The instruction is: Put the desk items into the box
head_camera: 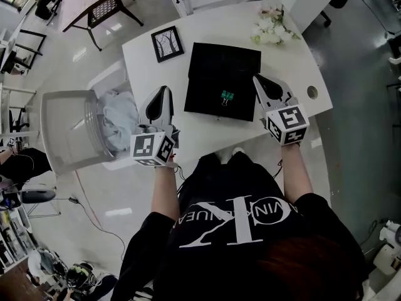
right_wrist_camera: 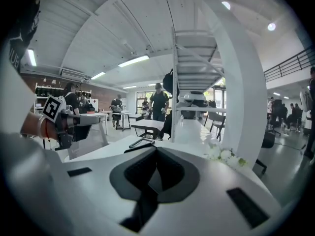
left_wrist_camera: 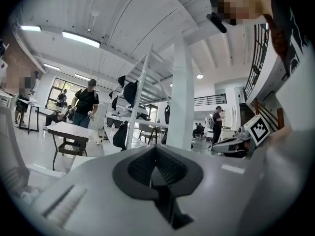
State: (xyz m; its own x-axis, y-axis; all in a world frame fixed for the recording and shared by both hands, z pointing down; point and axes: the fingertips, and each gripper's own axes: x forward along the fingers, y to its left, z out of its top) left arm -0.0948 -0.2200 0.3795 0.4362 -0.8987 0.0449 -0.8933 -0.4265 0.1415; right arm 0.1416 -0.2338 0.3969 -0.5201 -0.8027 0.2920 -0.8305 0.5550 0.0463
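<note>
A flat black box [head_camera: 222,80] lies in the middle of the white desk [head_camera: 288,49], with a green binder clip [head_camera: 226,96] on its near part. A black picture frame [head_camera: 167,43] lies at the desk's far left, and white flowers [head_camera: 270,27] lie at the far right. My left gripper [head_camera: 161,94] hovers at the desk's near left edge, left of the box. It is shut on nothing, its jaws meeting at the left gripper [left_wrist_camera: 156,150]. My right gripper [head_camera: 262,80] sits just right of the box, also shut and empty, as the right gripper [right_wrist_camera: 156,150] shows.
A translucent grey bin [head_camera: 66,130] holding pale cloth [head_camera: 122,121] stands left of the desk, below its level. The desk has a cable hole [head_camera: 312,92] at its right edge. A chair [head_camera: 103,8] stands beyond. The flowers [right_wrist_camera: 226,156] show ahead in the right gripper view.
</note>
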